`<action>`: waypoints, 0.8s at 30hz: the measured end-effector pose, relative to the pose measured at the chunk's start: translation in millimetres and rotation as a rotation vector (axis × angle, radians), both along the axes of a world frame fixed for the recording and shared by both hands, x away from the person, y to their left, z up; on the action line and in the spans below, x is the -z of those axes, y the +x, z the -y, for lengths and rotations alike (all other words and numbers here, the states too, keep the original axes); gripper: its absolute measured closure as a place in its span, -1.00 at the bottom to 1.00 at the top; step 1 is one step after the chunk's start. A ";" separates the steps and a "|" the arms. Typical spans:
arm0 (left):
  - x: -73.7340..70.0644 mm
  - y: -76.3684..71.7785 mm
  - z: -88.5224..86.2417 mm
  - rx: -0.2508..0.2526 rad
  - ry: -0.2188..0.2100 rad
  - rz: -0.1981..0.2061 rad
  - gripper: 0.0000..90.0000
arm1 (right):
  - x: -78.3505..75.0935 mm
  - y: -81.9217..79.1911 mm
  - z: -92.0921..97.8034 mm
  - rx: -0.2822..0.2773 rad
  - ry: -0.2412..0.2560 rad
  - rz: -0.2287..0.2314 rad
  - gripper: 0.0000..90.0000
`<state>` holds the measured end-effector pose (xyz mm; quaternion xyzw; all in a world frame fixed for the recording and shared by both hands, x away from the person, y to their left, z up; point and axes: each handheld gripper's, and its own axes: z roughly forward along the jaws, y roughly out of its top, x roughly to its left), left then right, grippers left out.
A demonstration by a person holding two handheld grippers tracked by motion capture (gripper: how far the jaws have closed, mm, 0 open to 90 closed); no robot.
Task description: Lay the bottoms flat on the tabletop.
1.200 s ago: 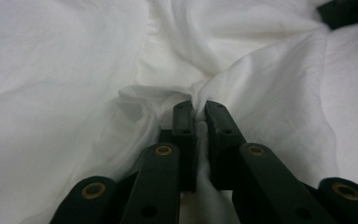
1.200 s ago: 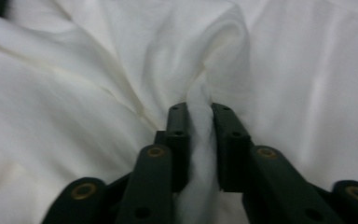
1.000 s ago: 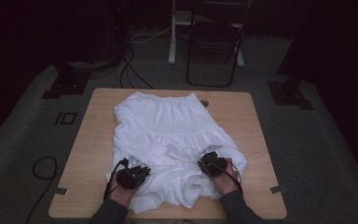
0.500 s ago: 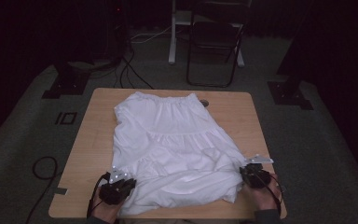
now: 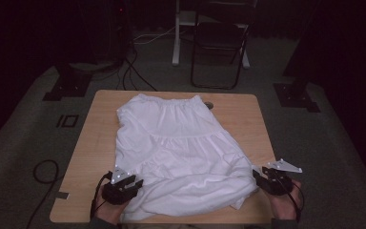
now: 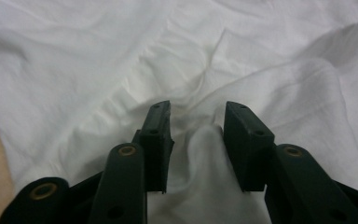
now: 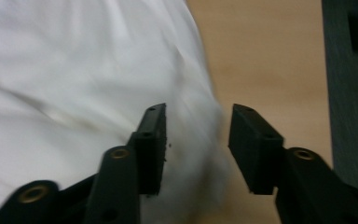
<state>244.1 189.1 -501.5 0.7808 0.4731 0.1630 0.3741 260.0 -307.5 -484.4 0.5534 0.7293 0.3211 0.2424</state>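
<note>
Reaching for the near hem of the skirt (image 5: 181,152), both grippers, left (image 6: 198,135) and right (image 7: 196,140), gape open, empty; closing comes next.

One camera high above, two riding close on the grippers.
High view looks forward and down; each gripper view peers between its fingers (image 6: 156,140) at the shared white dress (image 5: 181,152).

Plain white skirt (image 5: 181,148), light wood table (image 5: 97,129), black fingers (image 6: 156,140), grey carpet (image 5: 24,143)
</note>
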 end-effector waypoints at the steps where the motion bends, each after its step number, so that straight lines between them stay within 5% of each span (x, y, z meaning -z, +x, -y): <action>1: -2.4 2.4 0.3 -0.003 0.000 0.004 0.35 | -6.0 1.8 -5.7 -0.024 0.003 0.027 0.17; 6: -12.3 20.2 9.3 -0.015 0.005 0.037 0.31 | -25.5 20.2 -44.9 -0.142 -0.022 0.089 0.24; 11: -13.2 42.0 27.3 0.012 0.023 0.031 0.26 | -8.6 54.4 -77.7 -0.204 -0.051 0.011 0.34; 16: -6.0 56.1 52.4 0.065 0.051 0.009 0.21 | 24.1 71.4 -89.1 -0.188 -0.142 -0.101 0.35; 24: 2.1 72.3 87.9 0.133 0.100 -0.026 0.09 | 40.1 53.5 -71.3 -0.123 -0.187 -0.172 0.39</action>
